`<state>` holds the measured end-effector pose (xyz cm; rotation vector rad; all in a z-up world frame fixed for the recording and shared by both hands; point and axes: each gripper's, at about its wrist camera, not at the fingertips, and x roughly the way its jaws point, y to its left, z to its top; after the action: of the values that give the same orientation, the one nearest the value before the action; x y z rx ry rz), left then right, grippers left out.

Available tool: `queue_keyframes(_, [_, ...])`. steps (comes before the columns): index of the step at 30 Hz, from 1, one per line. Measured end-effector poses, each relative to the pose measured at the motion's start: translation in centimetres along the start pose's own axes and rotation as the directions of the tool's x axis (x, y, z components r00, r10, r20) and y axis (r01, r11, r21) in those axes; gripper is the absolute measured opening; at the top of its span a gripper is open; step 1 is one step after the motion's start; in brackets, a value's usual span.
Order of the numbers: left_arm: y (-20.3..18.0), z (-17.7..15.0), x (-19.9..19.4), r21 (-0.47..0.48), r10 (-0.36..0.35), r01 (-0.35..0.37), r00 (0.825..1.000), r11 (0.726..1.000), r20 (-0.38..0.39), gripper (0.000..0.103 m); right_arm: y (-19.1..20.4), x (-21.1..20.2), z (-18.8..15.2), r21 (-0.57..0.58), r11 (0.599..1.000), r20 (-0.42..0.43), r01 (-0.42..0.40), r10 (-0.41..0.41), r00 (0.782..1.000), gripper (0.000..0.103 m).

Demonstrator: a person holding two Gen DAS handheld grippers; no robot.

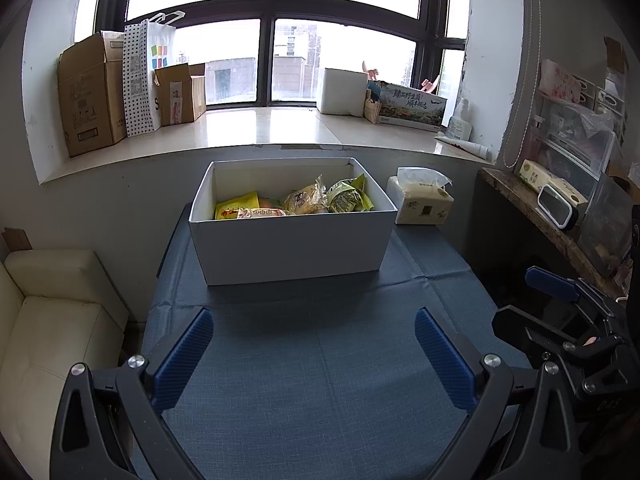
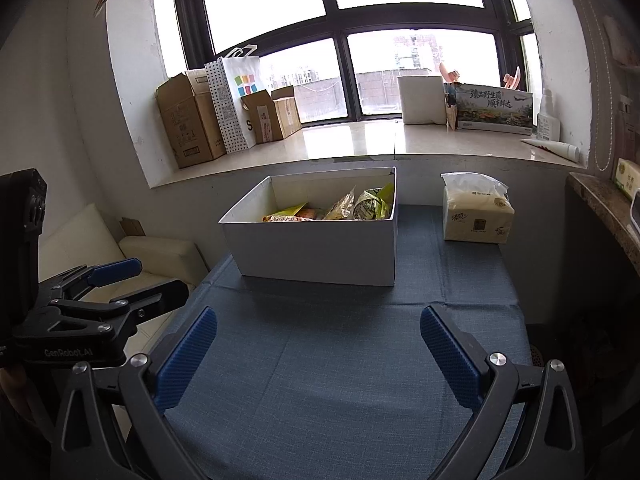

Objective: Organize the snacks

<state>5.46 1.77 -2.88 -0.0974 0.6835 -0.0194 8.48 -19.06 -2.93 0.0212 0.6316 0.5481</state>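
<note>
I see the worktop (image 1: 320,360), covered in blue cloth and bare in front of me. At twelve o'clock on it sits a white box (image 1: 292,248), open-topped, holding the snacks (image 1: 304,202): yellow and green wrapped packets lying loose together. Just beside the box, at two o'clock, stands a tissue pack (image 1: 424,204). My left tongs (image 1: 314,356) are spread wide and hold nothing; my right tongs (image 2: 318,354) are equally wide and empty. I judge the gathering step done, or sorting about to begin. The next move, I think, calls for reaching forward into the box.
</note>
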Motion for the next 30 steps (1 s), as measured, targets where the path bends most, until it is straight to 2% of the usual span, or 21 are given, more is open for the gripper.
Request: queue_keyframes(30, [0.07, -0.03, -0.11, 0.001, -0.002, 0.002, 1.0, 1.0, 0.004, 0.103, 0.14, 0.22, -0.19, -0.004, 1.0, -0.009, -0.001, 0.001, 1.0, 0.103])
